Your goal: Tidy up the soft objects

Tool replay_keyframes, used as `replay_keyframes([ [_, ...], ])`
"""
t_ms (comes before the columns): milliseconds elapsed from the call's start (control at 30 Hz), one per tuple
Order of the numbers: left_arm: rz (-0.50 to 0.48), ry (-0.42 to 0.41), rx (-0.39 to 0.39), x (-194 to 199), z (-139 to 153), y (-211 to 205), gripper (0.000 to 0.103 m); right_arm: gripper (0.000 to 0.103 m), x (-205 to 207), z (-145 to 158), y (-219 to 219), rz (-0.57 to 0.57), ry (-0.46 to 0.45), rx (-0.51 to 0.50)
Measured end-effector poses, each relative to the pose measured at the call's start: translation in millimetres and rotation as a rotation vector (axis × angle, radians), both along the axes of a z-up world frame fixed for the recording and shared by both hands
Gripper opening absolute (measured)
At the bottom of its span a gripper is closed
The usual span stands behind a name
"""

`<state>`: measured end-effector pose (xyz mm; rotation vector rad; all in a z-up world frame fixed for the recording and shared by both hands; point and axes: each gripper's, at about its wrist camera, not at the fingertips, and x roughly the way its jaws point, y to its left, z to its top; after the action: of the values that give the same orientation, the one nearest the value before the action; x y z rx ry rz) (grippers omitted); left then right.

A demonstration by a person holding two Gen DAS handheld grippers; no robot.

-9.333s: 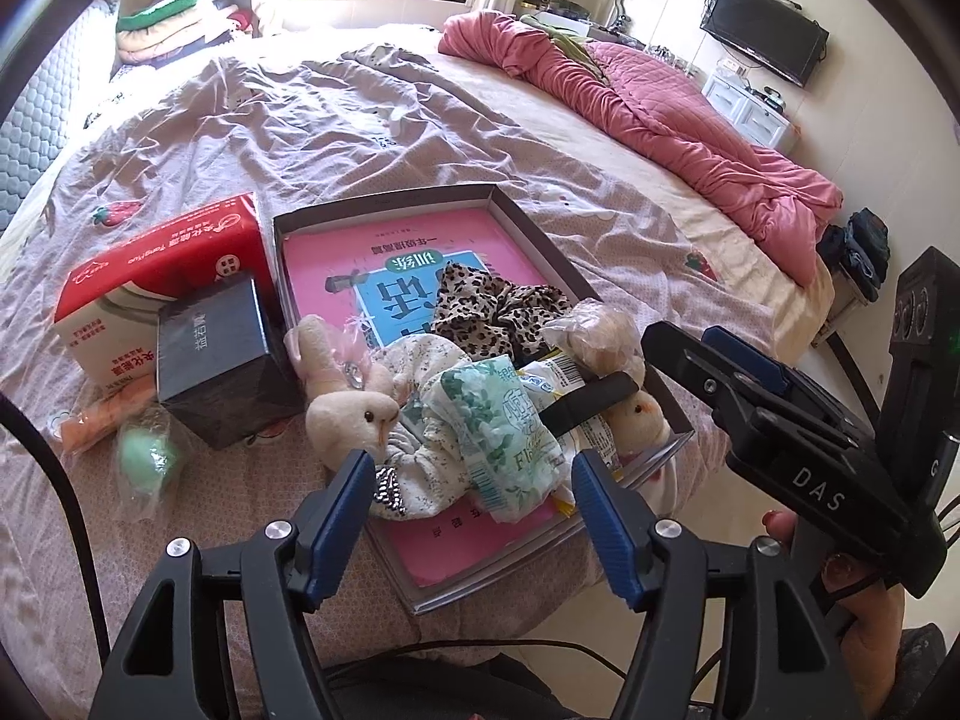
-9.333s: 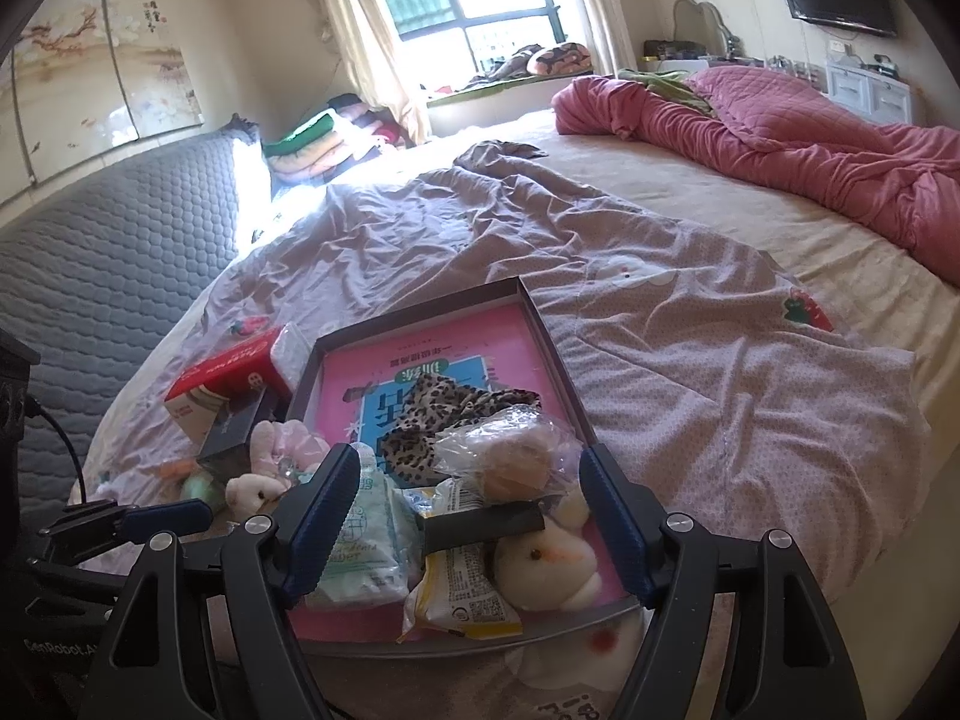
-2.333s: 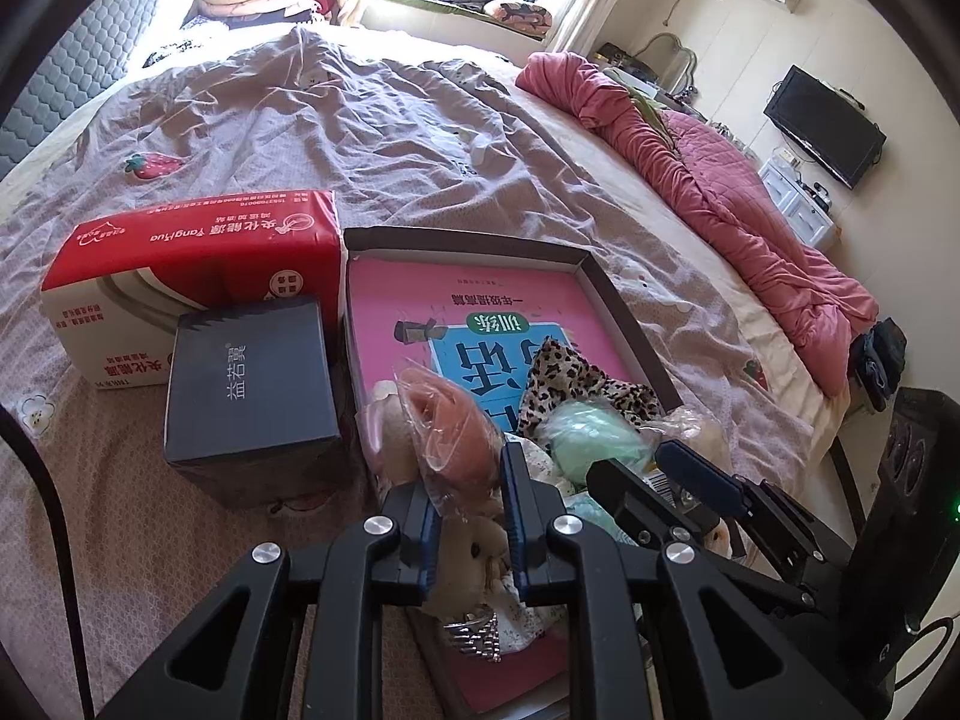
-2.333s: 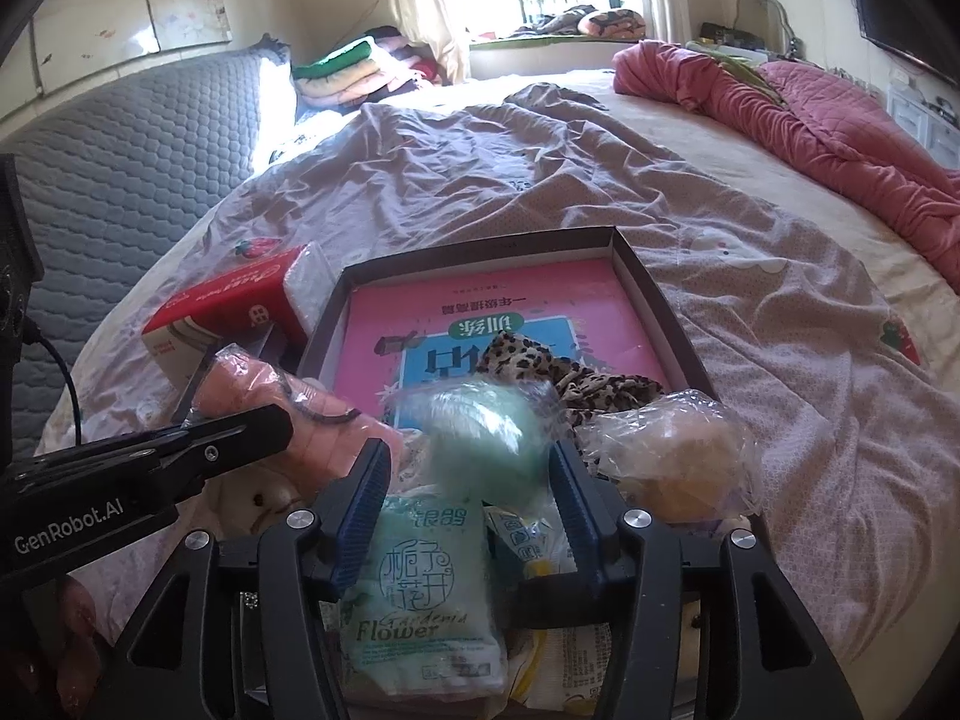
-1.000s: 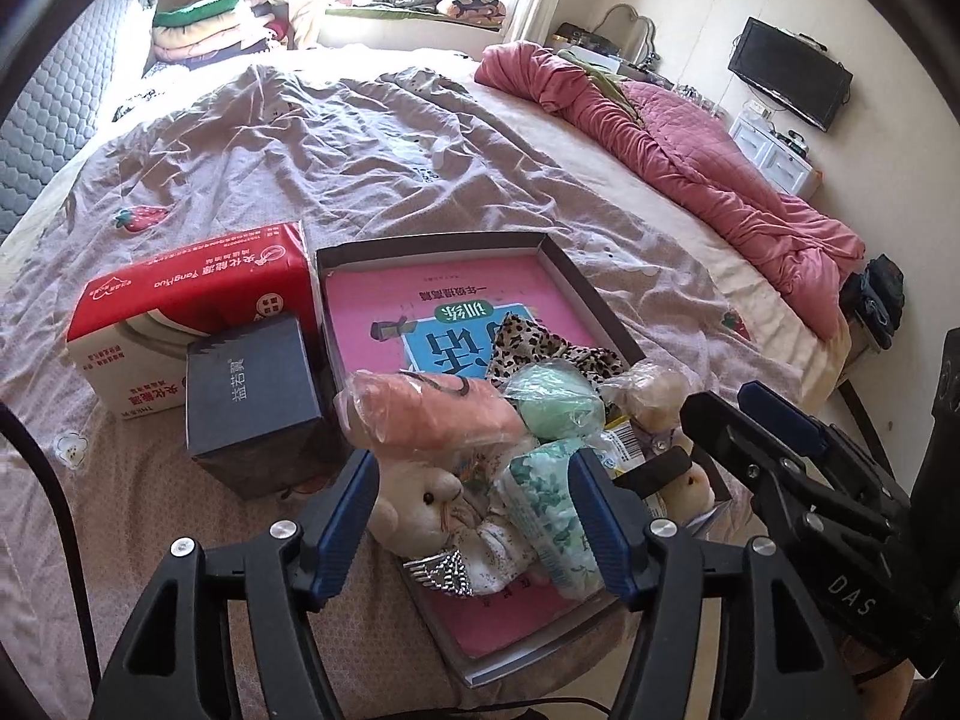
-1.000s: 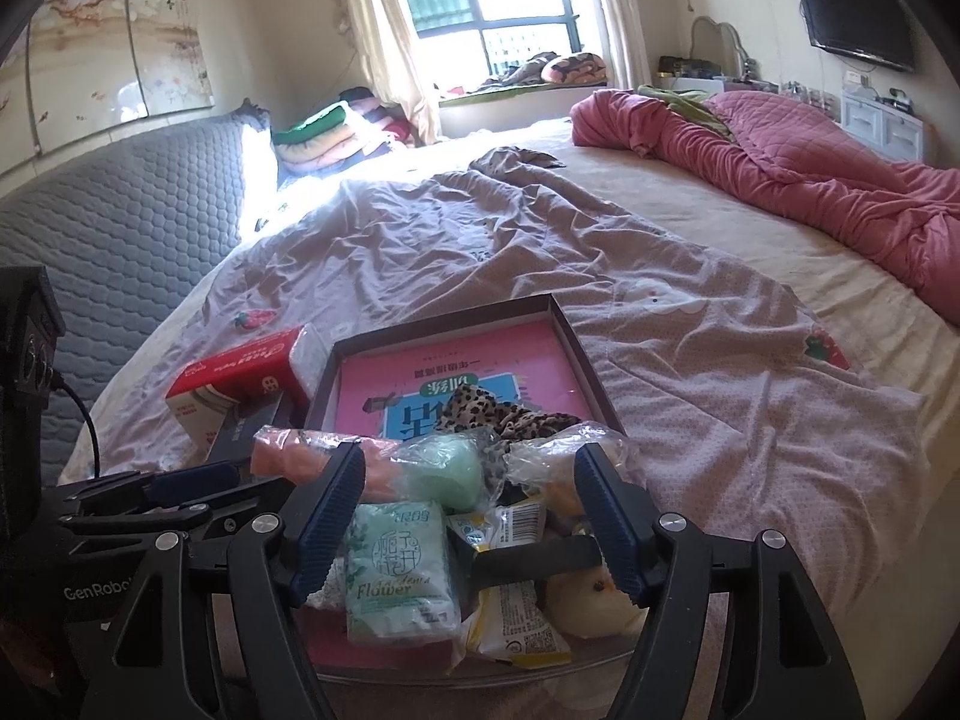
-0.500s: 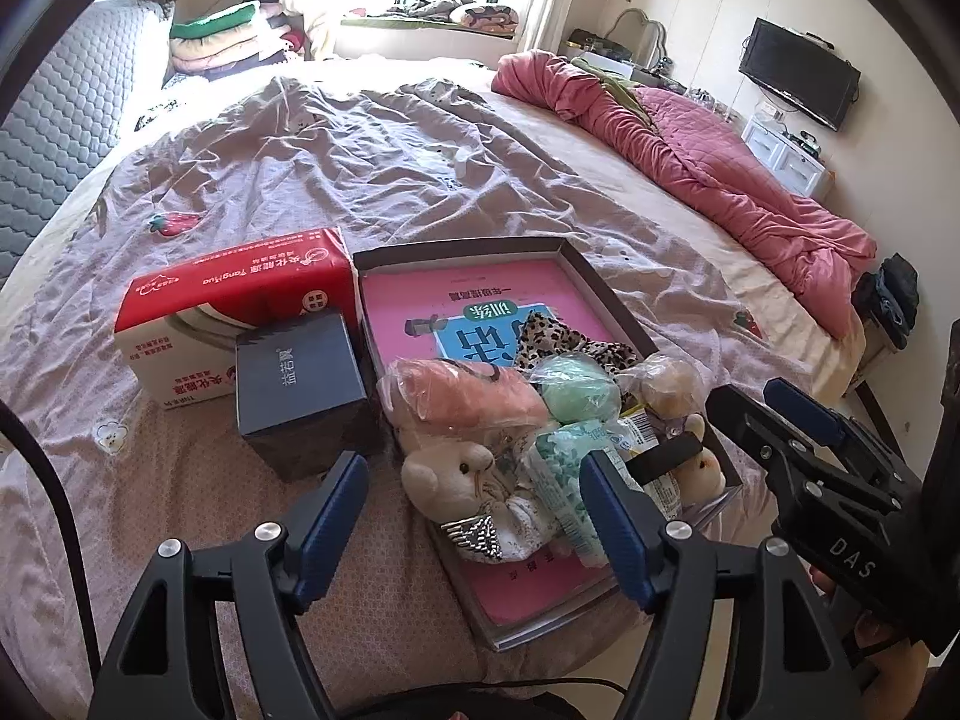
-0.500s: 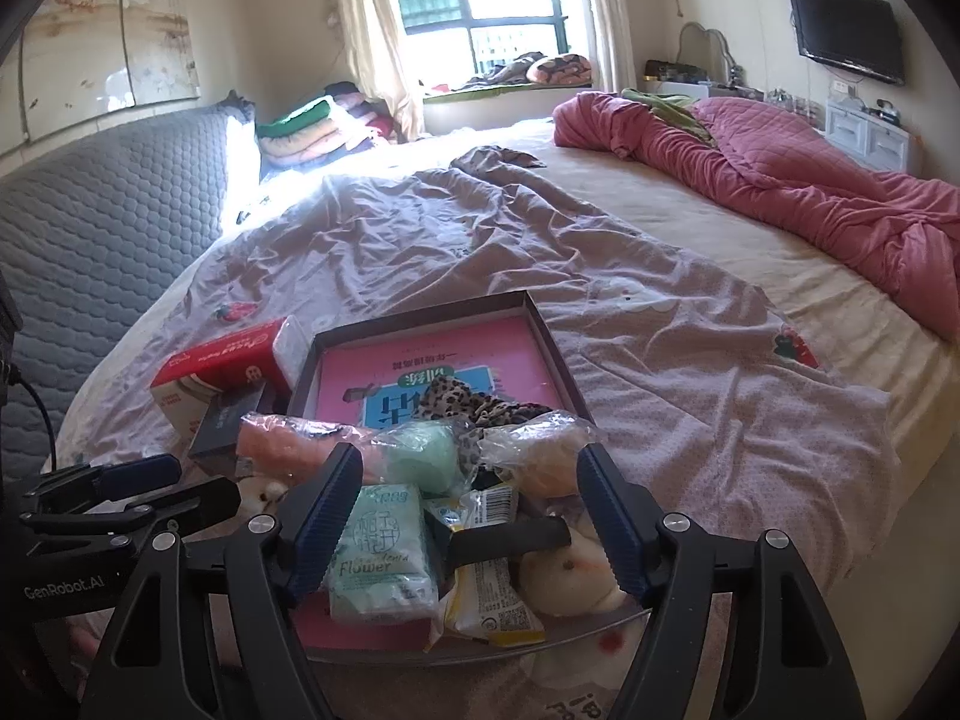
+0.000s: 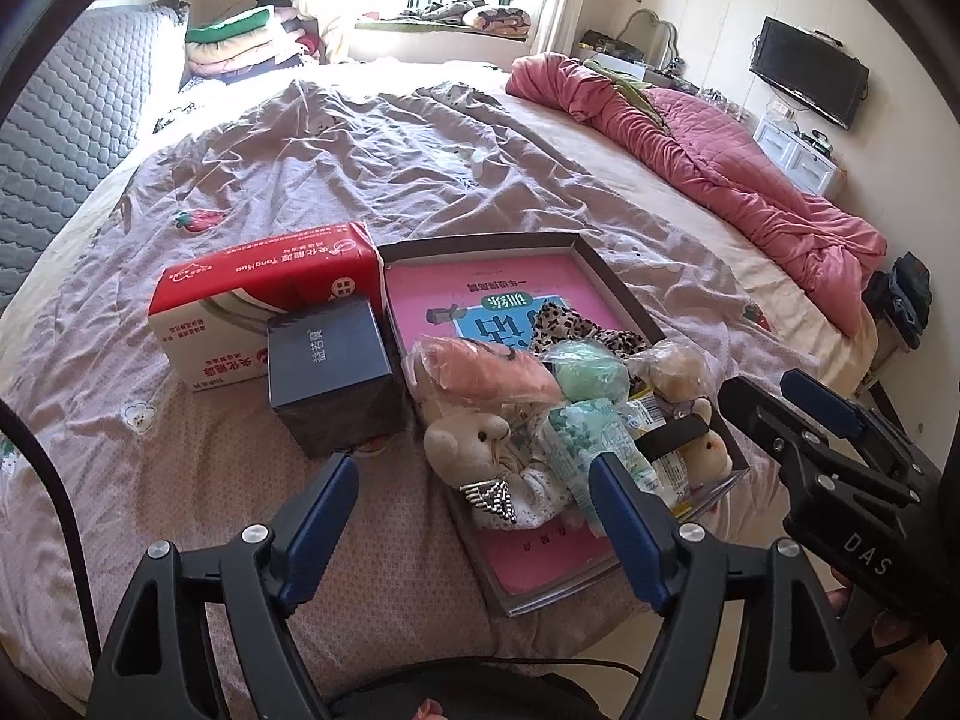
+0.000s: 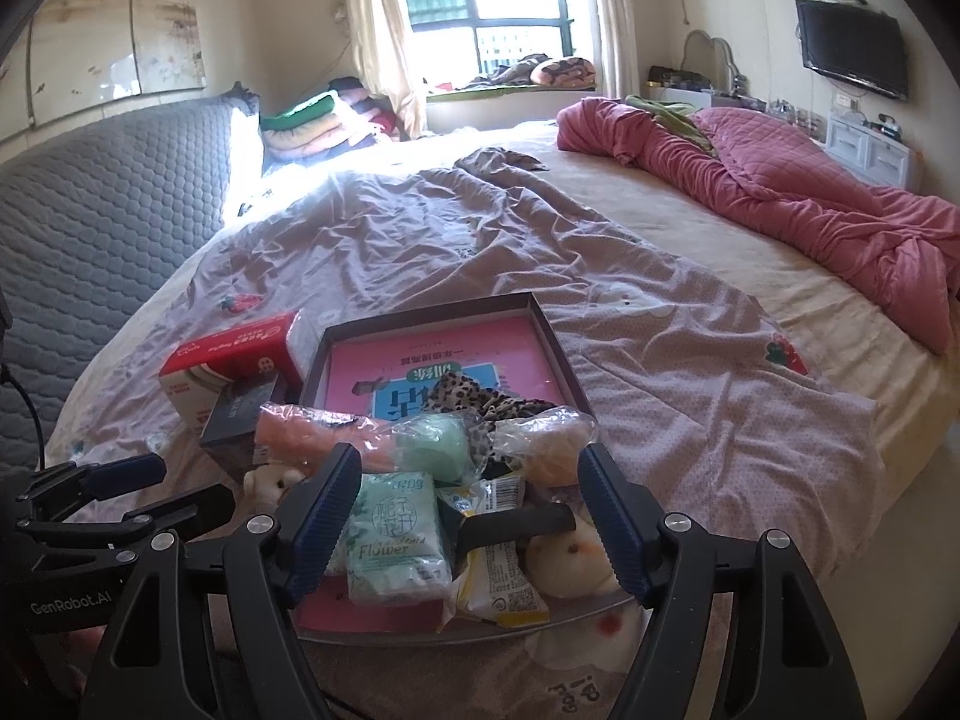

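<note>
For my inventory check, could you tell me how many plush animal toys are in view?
2: a beige plush bunny at the tray's near-left corner, and a cream plush animal at its near-right edge under a black strap. Others may be hidden in the pile.

Bedroom with cream walls, daylight pouring through a curtained window. Wide bed under a rumpled mauve sheet, grey quilted headboard along 1 side, pink quilt bunched opposite. Wall-mounted television above white drawers.
</note>
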<state>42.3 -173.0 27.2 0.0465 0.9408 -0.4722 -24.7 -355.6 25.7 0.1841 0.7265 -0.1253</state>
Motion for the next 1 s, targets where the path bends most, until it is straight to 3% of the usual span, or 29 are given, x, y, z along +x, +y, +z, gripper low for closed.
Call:
replay_keyframes([
  [333,-0.004,0.005,0.012,-27.3,1.1,8.2,0.079,0.078,-20.5,6.3,21.5,0.019,0.029,-0.069],
  [1000,0.028,0.005,0.030,-59.8,10.3,35.0,0.079,0.079,-57.7,12.7,46.6,-0.020,0.068,-0.081],
])
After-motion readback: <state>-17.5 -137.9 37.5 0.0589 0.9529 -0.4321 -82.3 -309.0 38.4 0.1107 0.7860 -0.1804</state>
